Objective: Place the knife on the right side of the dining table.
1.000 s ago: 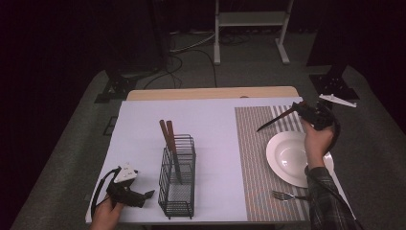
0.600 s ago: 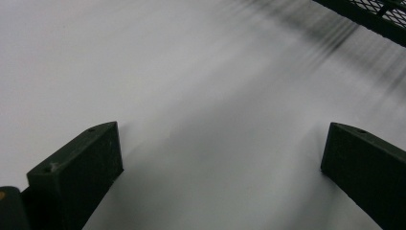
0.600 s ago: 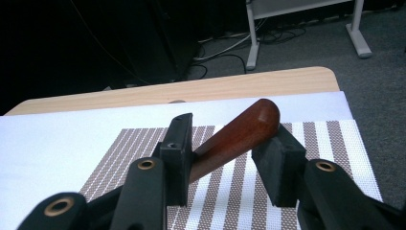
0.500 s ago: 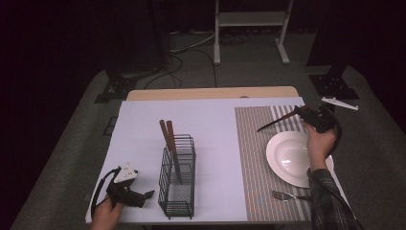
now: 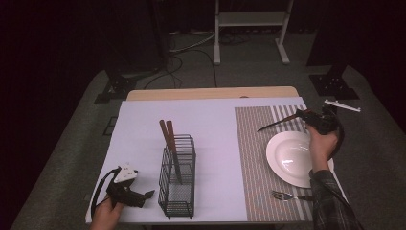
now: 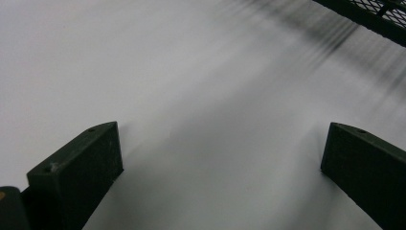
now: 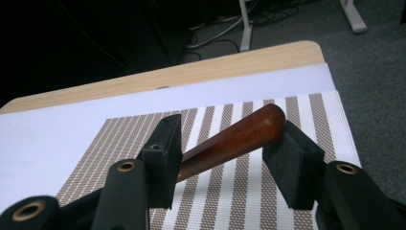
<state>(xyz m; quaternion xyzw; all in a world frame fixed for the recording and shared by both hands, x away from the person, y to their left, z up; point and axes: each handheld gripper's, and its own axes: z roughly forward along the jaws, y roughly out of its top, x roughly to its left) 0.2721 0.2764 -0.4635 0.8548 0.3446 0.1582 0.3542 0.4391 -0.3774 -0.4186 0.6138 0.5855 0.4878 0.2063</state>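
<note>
Two jaws of the right gripper (image 7: 230,139) closed partway on the brown wooden handle of a knife (image 5: 276,125), one pad flat against the handle's side, the other at its rounded end. Held in the air just beyond the far rim of the white plate (image 5: 292,158), blade pointing leftward away from the plate, over the striped mat (image 5: 251,143). Left gripper (image 5: 146,194) well to the left of the plate, past the wire basket (image 5: 178,191), resting on the white table cover (image 5: 215,124) with jaws spread wide and nothing between them. Fork (image 5: 286,195) lying just off the plate's near side.

Likely weak point: a hold near the very end of a smooth, rounded handle, with the long blade acting as a lever. Could pivot or slip free on a quick turn of the wrist, then strike the plate rim or skid off the mat. Cannot tell how firmly the end pad bears on the wood.
</note>
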